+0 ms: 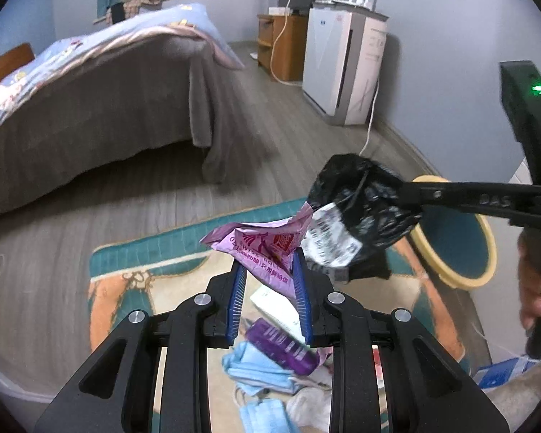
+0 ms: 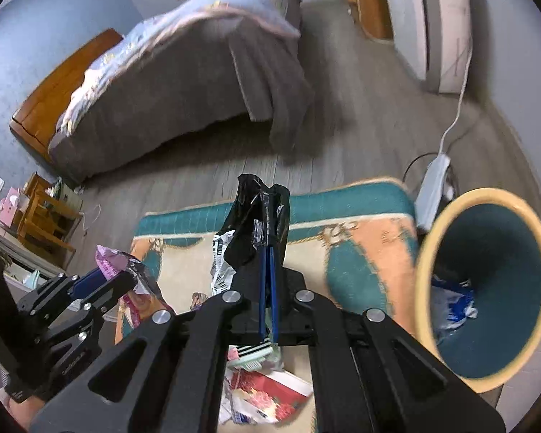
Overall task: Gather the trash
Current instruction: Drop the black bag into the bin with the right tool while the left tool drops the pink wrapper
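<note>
My left gripper (image 1: 268, 270) is shut on a crumpled pink wrapper (image 1: 259, 243) and holds it above the rug; it also shows in the right wrist view (image 2: 106, 270) with the pink wrapper (image 2: 108, 258). My right gripper (image 2: 268, 249) is shut on a black plastic bag (image 2: 256, 220) with a white label, also lifted. In the left wrist view the black bag (image 1: 360, 205) hangs from the right gripper (image 1: 411, 195), just right of the pink wrapper. A teal bin with a yellow rim (image 2: 487, 288) stands to the right with blue and white trash inside; it also shows behind the bag (image 1: 454, 249).
More trash lies on the patterned rug (image 2: 360, 238) below: blue face masks (image 1: 256, 368), a purple packet (image 1: 281, 346), a red and white packet (image 2: 267, 393). A bed (image 1: 90, 101), a white air purifier (image 1: 346, 61), a power strip (image 2: 432, 187) and a wooden stool (image 2: 43, 216) stand around.
</note>
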